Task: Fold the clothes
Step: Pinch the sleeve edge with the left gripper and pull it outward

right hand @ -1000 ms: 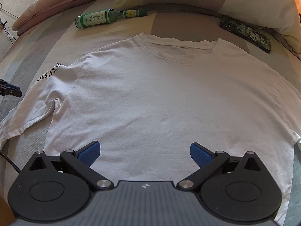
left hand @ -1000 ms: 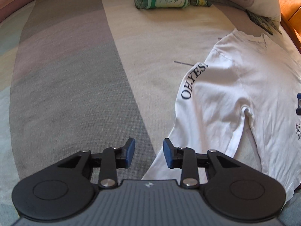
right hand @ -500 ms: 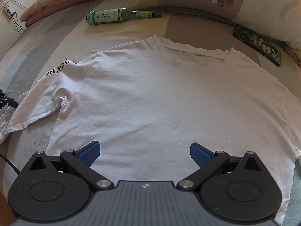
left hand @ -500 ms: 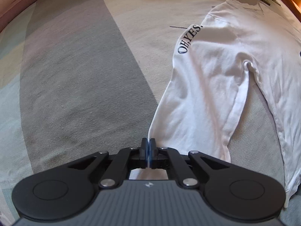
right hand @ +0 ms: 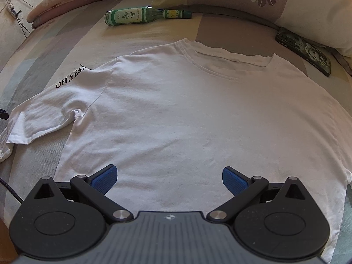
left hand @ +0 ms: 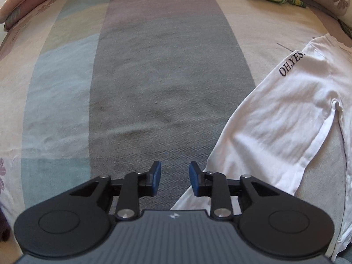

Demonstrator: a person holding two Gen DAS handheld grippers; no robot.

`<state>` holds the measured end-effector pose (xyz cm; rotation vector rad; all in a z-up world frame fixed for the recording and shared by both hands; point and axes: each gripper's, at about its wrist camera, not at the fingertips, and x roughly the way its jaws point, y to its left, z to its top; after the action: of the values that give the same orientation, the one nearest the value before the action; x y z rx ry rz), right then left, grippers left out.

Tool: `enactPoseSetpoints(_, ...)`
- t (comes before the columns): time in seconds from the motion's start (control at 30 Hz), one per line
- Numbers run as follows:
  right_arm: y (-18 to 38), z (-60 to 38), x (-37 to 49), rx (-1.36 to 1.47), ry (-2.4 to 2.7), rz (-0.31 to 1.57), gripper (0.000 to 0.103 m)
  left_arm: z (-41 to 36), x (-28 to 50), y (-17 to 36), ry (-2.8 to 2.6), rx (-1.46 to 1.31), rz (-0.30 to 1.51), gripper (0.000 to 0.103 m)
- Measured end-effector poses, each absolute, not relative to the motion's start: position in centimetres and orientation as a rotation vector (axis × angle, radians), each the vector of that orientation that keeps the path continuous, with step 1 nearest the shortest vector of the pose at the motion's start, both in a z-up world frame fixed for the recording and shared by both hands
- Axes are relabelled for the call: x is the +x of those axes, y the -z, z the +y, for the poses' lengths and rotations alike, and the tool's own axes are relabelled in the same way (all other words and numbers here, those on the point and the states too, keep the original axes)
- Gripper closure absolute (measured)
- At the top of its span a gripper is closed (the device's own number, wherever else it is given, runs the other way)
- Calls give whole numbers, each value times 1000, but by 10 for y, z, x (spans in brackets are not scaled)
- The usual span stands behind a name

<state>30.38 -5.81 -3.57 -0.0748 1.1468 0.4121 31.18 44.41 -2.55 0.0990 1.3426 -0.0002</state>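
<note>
On my left wrist view, the left tool [left hand: 175, 177] is narrowly parted, empty, over the bed [left hand: 154, 88]; the T-shirt [left hand: 286, 121] sleeve lies right. My right view alone shows the whole T-shirt [right hand: 187, 114] flat, the right tool [right hand: 169, 179] wide above its near hem, and a phone [right hand: 305, 51] far right.

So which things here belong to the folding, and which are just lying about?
Job: T-shirt, left gripper, right gripper, both open and empty.
Lying about: bottle, phone, pillow, power strip.
</note>
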Motion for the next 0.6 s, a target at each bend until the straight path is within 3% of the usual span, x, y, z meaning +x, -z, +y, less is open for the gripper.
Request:
enactPoseSetpoints(0.17, 36, -59, 306, -87, -413, 1147, 0, 455, 282, 36, -45, 75, 1401, 54)
enactPoseSetpoints(0.3, 37, -59, 308, -72, -409, 1157, 0, 460, 277, 49, -55, 28, 1437, 55)
enactPoseSetpoints(0.33, 37, -57, 308, -76, -414, 1155, 0, 459, 277, 49, -49, 18, 1440, 61)
enactPoseSetpoints(0.37, 36, -56, 308, -80, -419, 1153, 0, 458, 277, 48, -40, 10, 1443, 77)
enactPoseSetpoints(0.4, 37, -54, 308, -89, -426, 1153, 0, 453, 277, 46, -11, 19, 1446, 88)
enactPoseSetpoints(0.43, 37, -52, 308, -97, -433, 1153, 0, 446, 276, 45, 11, 52, 1447, 93)
enactPoseSetpoints(0.6, 32, -43, 307, -112, -469, 1142, 0, 449, 276, 32, -41, 94, 1426, 95)
